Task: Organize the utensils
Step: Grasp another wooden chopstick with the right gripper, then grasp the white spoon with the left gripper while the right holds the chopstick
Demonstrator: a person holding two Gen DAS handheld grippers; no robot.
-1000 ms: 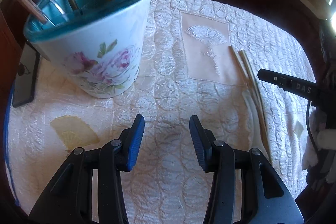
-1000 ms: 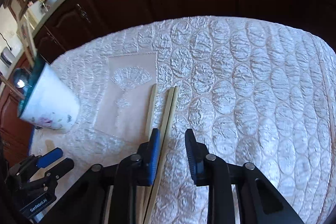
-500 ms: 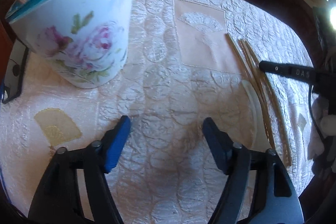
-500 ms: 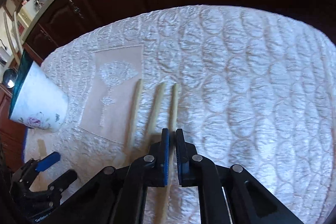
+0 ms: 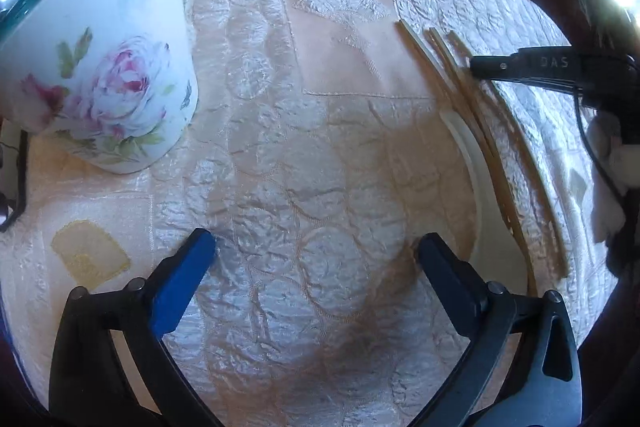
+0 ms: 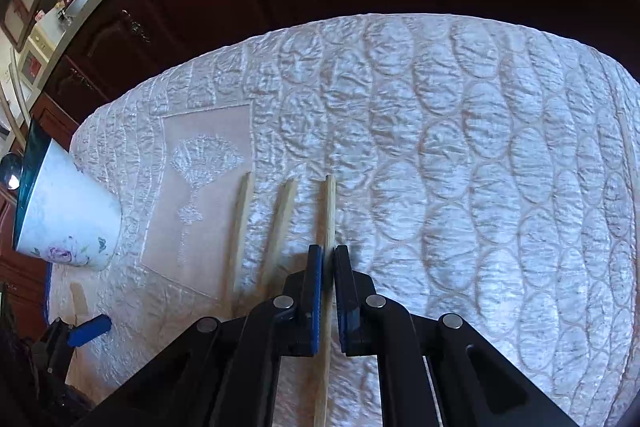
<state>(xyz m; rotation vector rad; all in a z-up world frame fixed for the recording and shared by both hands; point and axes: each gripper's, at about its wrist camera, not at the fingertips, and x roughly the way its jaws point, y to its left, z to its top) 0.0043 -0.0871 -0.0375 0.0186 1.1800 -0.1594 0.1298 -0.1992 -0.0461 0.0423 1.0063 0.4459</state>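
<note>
In the left wrist view the left claw (image 5: 316, 255) has just been opening and stands spread wide with nothing between its pads, above the quilted desk (image 5: 280, 131), while the floral pot (image 5: 100, 67) that holds utensils sits at the upper left. In the right wrist view the right claw (image 6: 327, 263) is pinched tight on the rightmost wooden stick (image 6: 327, 211), two more sticks (image 6: 276, 227) lying just beside it; the step in hand looks like picking up, and next it needs lifting and carrying to the pot
</note>
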